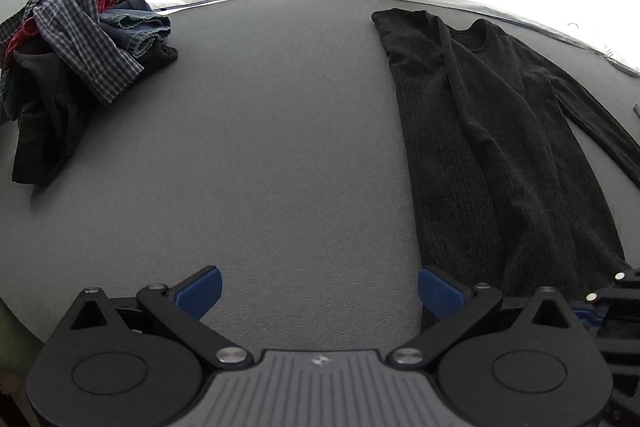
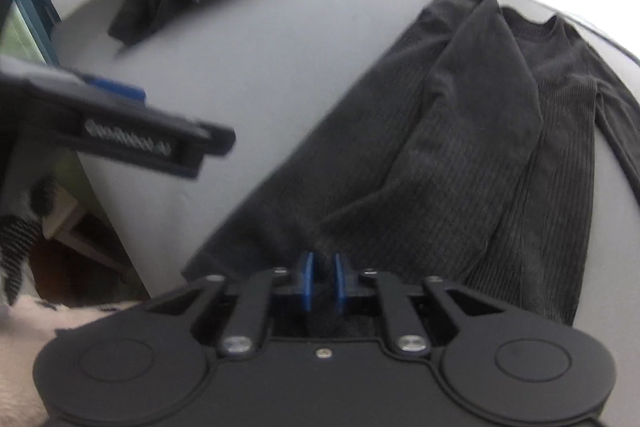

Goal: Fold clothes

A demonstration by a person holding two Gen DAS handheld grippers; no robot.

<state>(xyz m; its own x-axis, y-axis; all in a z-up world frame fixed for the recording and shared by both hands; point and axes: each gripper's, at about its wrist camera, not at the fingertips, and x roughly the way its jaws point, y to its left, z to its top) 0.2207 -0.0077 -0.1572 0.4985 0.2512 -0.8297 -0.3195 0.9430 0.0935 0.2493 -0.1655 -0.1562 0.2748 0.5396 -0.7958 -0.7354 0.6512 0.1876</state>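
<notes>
On the grey table (image 1: 280, 147) lies a long black ribbed sweater (image 2: 460, 147), one sleeve folded over; its hem at six o'clock hides under the right claw (image 2: 321, 281), pinched together on it. Left claw (image 1: 320, 291) wide apart.

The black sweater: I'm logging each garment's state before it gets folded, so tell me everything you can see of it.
The black sweater is a dark ribbed knit with a round neckline and long sleeves. It lies flat on the grey table, neck at the far end, hem toward the grippers. One side is already folded over the body with its sleeve along the front; the other sleeve trails out to the side. The right gripper is shut on the hem. The left gripper is open beside the hem's edge.
</notes>
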